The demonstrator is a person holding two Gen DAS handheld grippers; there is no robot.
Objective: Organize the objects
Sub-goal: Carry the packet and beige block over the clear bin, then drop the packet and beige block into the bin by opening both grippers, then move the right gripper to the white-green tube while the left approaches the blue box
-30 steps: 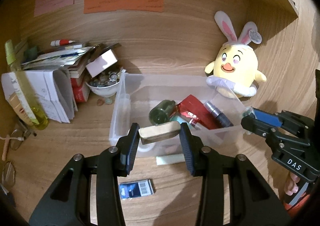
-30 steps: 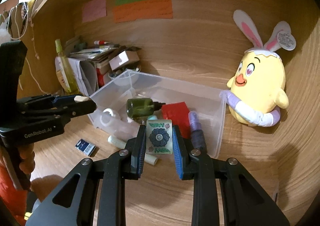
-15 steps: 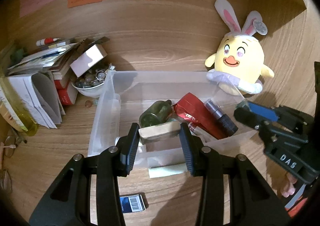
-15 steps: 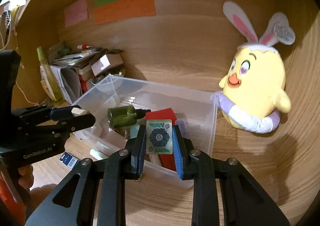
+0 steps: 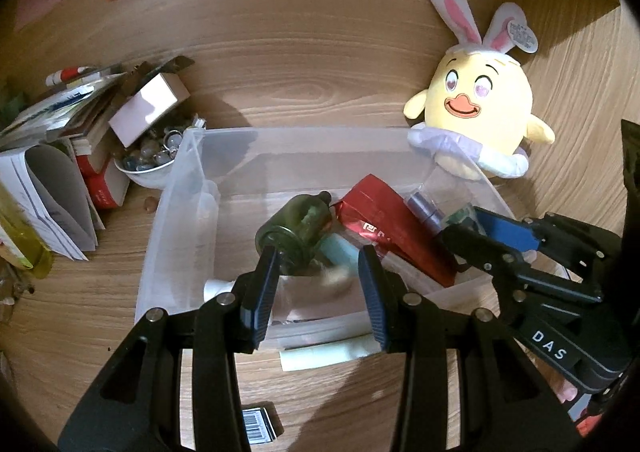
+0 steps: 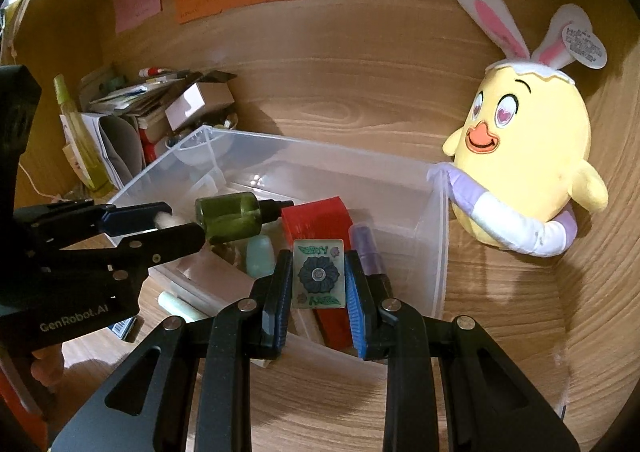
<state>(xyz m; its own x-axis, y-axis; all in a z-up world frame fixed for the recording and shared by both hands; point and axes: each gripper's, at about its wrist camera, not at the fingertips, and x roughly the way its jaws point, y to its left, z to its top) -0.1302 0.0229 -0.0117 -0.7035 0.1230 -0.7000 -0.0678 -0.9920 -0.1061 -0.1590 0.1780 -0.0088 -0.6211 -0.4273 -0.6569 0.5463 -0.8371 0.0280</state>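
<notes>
Plainly, the first risk sits with the left claw [image 5: 318, 284], which hangs at a middling gap over the near left part of the clear plastic storage bin [image 5: 176, 219]. A pale beige thing [image 5: 336, 275] shows only as a blur low between its tips, nearer the right pad, and I cannot tell whether the pads press on it. If it is loose, it may strike the olive-green glass bottle [image 5: 298, 226] lying just beyond and bounce or roll it.

Further right, the right claw [image 6: 319, 258] is narrow, clamped on a glossy rectangular tile with a dark flower and green leaves [image 6: 318, 280], held upright above the bin's near wall. Let go too near that wall, the tile could tip out onto the wooden desk [image 5: 100, 292]. Dropped flat, it may skid off the shiny red box [image 5: 384, 228] beneath. The two claws are close, so a sideways move could knock them together.

Around them, a leaning stack of papers and books [image 5: 52, 155] and a white bowl of small trinkets [image 5: 150, 167] crowd the bin's left end. A pale green strip [image 5: 320, 356] and a small barcoded packet [image 5: 258, 424] lie on the desk outside it, in front. Inside, a purple tube [image 6: 368, 248] lies beside the red box. A yellow chick plush with rabbit ears [image 6: 524, 155] presses on the bin's right corner.
</notes>
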